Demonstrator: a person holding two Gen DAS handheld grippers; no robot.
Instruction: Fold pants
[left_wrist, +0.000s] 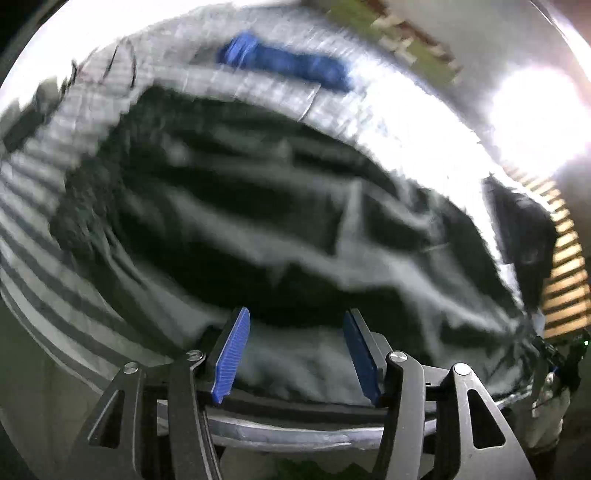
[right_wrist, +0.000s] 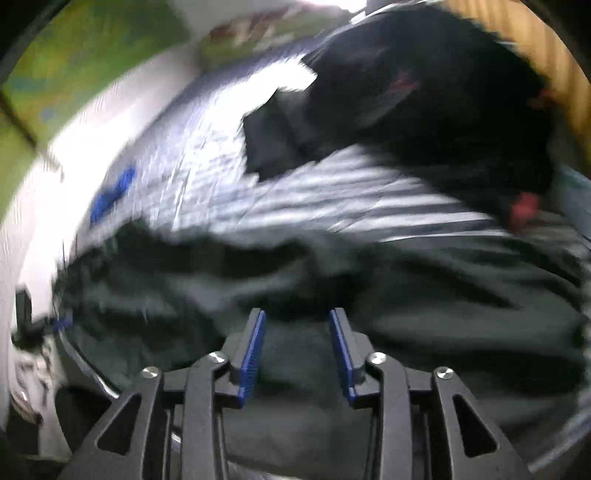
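Note:
The dark grey-green pants (left_wrist: 280, 221) lie rumpled across a striped bedsheet (left_wrist: 40, 206), and motion blur smears both views. My left gripper (left_wrist: 297, 314) hovers over the near edge of the pants, open, its blue pads (left_wrist: 232, 354) well apart with nothing pinched between them. In the right wrist view the same pants (right_wrist: 424, 295) fill the lower half. My right gripper (right_wrist: 297, 314) is also open above the cloth, with its pads (right_wrist: 253, 354) apart and not pressing on fabric.
A blue object (left_wrist: 284, 64) lies on the far side of the sheet (right_wrist: 207, 166). A black garment (right_wrist: 424, 103) with a red bit (right_wrist: 524, 210) is heaped beyond the pants. A wooden slatted surface (left_wrist: 565, 266) borders the bed at the right.

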